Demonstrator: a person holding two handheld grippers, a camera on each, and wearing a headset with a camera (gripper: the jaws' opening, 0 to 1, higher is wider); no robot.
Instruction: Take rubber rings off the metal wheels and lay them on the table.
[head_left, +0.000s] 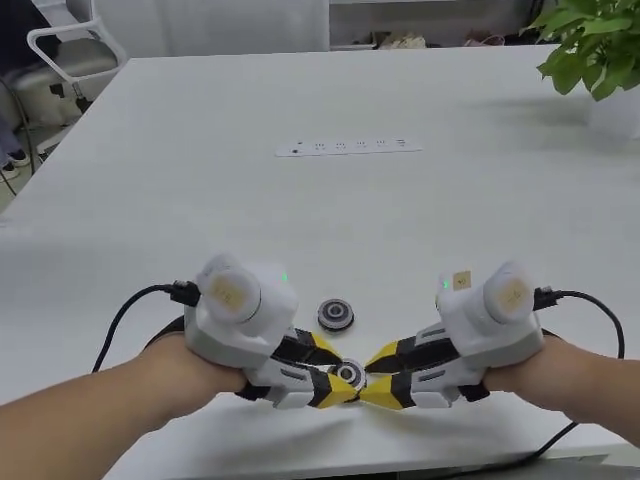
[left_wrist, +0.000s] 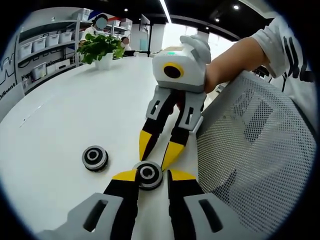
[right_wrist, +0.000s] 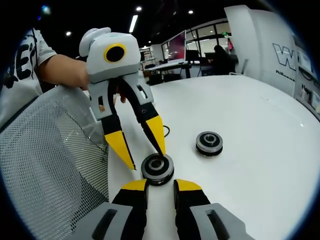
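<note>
Left gripper: jaws partly open, straddling a metal wheel; firm grip not confirmed. Right gripper: partly open, tips just short of the same wheel, holding nothing. Wheel lies flat by the worktop's near edge. Second wheel just beyond it, apart. Both show dark outer rings.

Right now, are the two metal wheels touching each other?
Apart. The head view shows bare table between the far wheel and the near wheel.
</note>
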